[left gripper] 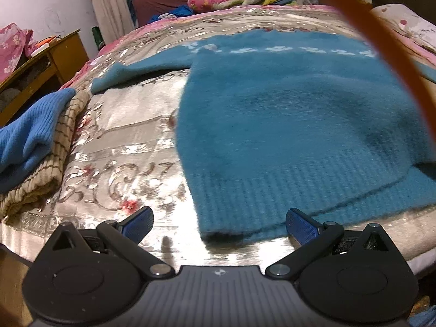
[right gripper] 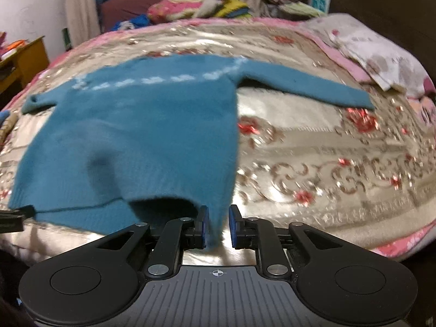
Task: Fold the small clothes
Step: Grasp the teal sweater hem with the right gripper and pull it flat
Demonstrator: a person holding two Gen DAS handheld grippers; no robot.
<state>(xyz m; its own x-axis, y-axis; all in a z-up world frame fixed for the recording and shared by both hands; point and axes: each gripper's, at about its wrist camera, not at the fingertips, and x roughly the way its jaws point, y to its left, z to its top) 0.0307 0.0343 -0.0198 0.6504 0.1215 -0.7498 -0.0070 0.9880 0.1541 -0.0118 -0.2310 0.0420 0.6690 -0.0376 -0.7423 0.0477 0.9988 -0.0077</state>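
My right gripper (right gripper: pixel 217 227) only loosely straddles the sweater (right gripper: pixel 141 133) hem, my left gripper (left gripper: pixel 219 224) gapes wide, so I fear the near corner slips out.

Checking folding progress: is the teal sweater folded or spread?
Spread: teal sweater lies flat on the bed, both sleeves out; only its hem corner is lifted.

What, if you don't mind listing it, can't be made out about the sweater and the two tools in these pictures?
- Right tool: a hem corner of the teal sweater hangs between the pads; motion blur hides whether they pinch it.
- Left wrist view: an orange strap close to the lens covers the sweater's far side.
- Folded pile: cut off by the left edge.
- White pattern: too blurred to read.
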